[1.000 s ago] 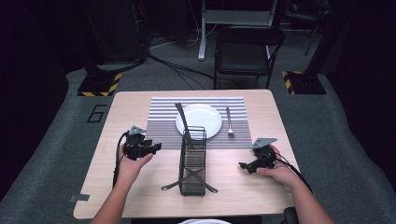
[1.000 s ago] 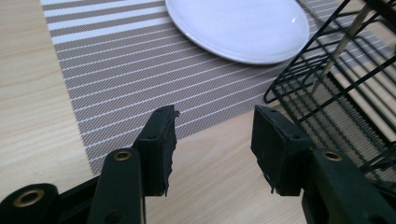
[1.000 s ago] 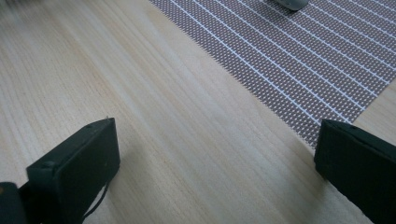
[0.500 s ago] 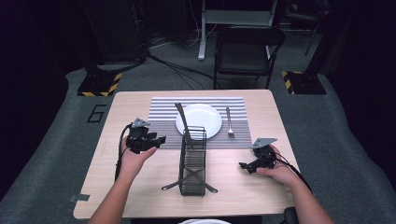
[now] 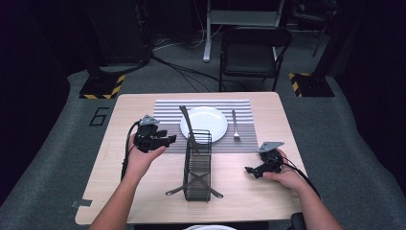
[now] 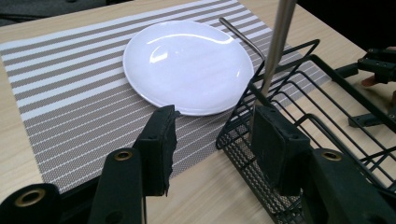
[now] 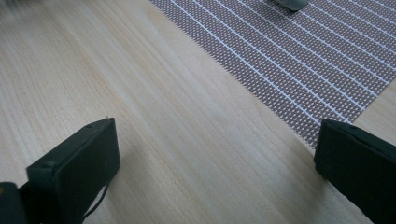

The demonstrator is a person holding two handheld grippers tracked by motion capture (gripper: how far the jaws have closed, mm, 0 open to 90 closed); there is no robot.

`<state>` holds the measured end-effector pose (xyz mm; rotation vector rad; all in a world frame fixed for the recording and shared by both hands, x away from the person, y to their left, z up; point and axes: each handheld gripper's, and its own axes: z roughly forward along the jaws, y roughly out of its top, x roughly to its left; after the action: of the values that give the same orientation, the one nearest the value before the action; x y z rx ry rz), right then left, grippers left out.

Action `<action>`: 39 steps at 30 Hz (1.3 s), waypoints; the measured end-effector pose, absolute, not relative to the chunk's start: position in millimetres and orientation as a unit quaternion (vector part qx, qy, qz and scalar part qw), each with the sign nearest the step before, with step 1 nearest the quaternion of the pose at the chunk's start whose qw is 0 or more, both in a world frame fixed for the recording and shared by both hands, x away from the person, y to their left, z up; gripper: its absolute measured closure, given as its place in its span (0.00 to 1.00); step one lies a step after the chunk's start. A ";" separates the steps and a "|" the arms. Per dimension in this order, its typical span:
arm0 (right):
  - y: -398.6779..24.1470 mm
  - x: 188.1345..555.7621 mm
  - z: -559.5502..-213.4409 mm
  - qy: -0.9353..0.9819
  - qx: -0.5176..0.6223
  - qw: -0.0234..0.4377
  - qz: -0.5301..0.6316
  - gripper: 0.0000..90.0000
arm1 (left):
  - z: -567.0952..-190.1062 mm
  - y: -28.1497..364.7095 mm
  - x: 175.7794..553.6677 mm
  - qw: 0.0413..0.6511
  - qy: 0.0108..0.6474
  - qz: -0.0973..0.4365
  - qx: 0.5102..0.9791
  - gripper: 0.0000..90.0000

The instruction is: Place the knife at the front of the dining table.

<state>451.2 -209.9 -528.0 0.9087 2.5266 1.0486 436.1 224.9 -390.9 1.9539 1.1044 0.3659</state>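
Knife looks like the target: it stands handle-down in the far end of the black wire caddy at mid-surface, leaning far-left, blade over the near-left edge of the white plate. My read: stiff steel, light, smooth and slippery, not fragile. Best hold is probably the bare shaft just above the rack rim, pads across the flat faces, then lift along its lean so it doesn't snag the wires. Looks: slim, plain brushed metal; the left gripper view shows a straight matte bar rising out of the wire grid.

Left gripper is just left of the caddy, jaws spread, nothing held. Right gripper sits low near the right edge, jaws wide apart, empty. Fork lies on the striped placemat, right of the plate.
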 end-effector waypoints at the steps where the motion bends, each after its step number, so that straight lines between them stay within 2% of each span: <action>1: -209.9 451.3 -528.0 0.869 0.312 0.129 0.361 0.00 | -389.3 223.1 436.2 0.421 0.439 0.147 0.780 0.56; 16: -209.9 451.2 -528.0 0.869 0.313 0.129 0.361 0.00 | -379.5 203.1 447.1 0.425 0.422 0.143 0.788 0.55; 39: -210.0 451.3 -528.0 0.870 0.312 0.129 0.360 0.00 | -389.0 180.3 462.8 0.430 0.412 0.127 0.793 0.55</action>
<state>451.3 -210.0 -528.0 0.9069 2.5275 1.0476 462.8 180.3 -389.0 1.9794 1.0272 0.3158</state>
